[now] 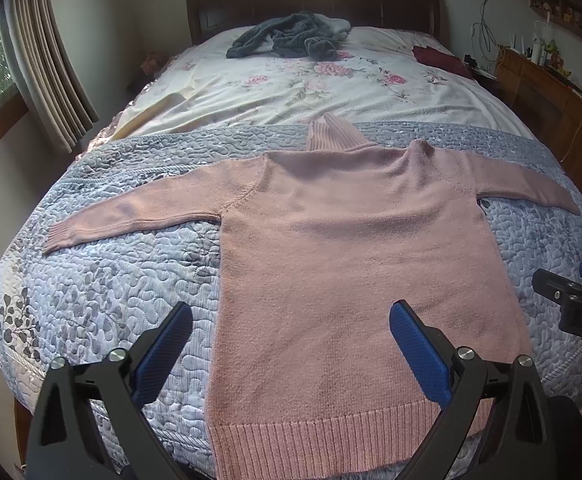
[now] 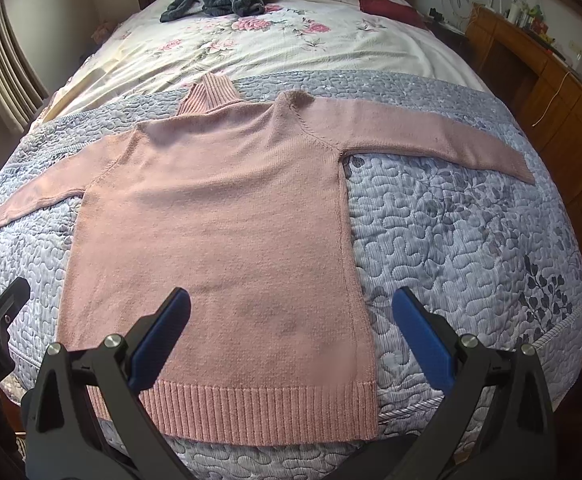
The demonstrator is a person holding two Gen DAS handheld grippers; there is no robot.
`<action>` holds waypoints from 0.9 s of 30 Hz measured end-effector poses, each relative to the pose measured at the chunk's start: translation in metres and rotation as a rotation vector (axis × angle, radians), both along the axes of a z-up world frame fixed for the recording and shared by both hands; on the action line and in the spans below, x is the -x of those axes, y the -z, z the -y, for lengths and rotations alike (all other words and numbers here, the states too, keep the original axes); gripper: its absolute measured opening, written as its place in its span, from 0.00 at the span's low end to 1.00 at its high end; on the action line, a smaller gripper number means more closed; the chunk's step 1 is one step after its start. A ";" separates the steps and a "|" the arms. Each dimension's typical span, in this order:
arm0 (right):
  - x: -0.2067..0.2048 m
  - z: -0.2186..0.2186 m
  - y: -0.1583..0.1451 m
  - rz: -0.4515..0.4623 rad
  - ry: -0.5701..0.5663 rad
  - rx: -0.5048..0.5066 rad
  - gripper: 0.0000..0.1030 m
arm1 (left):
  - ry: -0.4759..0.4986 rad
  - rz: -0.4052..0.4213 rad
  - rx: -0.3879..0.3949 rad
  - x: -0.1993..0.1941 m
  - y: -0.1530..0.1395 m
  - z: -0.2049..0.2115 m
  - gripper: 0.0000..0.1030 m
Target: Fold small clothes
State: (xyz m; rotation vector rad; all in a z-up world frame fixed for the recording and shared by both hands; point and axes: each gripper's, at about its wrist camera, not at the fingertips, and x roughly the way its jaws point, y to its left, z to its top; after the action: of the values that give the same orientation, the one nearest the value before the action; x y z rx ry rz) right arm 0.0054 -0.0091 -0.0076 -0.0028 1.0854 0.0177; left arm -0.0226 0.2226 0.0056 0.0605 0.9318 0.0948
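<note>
Pink sweater (image 1: 351, 264) spread flat and face-down-or-up (cannot tell which) on the grey quilt (image 1: 103, 280) at the foot of the bed (image 1: 275, 80), hem at 6 o'clock, ribbed collar at 12, sleeves stretched out toward 9 and 3. Nothing folded yet.

Left gripper (image 1: 291, 356) hovering above the hem's left part, jaws spread wide, holding nothing. Right gripper (image 2: 291, 344) likewise poised over the hem's right part, jaws wide and empty. No contact with the knit visible in either view.

Likely trouble from here:
- Pinching quilt along with sweater, since the knit lies flush on soft, puffy bedding; would drag the quilt up into the fold.
- Catching only the top layer of the hem, given two layers lying together; would leave the lower layer behind and skew the fold.
- Uneven lift between the two sides, stretching the loose knit and pulling the sleeves out of line.
- Left sleeve cuff at 9 o'clock lying near the bed's edge; could slide off if tugged.

No containers in view. Dark grey garment (image 1: 287, 38) heaped at 12 o'clock by the headboard, dark red cloth (image 1: 441, 60) at about 1 o'clock, both well apart from the sweater.
</note>
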 end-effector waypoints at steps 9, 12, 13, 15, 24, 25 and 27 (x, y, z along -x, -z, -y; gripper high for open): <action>-0.001 -0.001 0.000 0.004 -0.004 -0.001 0.97 | -0.005 0.000 0.004 -0.002 0.000 -0.001 0.96; -0.001 -0.001 0.000 0.005 -0.003 -0.002 0.97 | -0.005 0.000 0.005 -0.002 0.000 -0.001 0.96; -0.001 -0.001 0.000 0.005 -0.004 -0.005 0.97 | -0.004 0.000 0.006 -0.002 0.000 -0.001 0.96; -0.001 -0.001 0.001 0.004 -0.004 -0.006 0.97 | -0.005 0.001 0.006 -0.002 0.000 0.000 0.96; -0.001 -0.001 0.003 0.004 -0.005 -0.007 0.97 | -0.011 -0.003 0.004 -0.003 0.000 -0.001 0.96; -0.001 -0.001 0.003 0.004 -0.005 -0.007 0.97 | -0.010 -0.003 0.004 -0.003 0.000 -0.001 0.96; -0.002 -0.001 0.003 0.004 -0.005 -0.008 0.97 | -0.010 -0.002 0.003 -0.003 0.000 -0.001 0.96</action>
State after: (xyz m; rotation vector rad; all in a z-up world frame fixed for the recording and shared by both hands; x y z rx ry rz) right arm 0.0069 -0.0080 -0.0102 0.0013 1.0817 0.0264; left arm -0.0196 0.2240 0.0052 0.0532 0.9341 0.1026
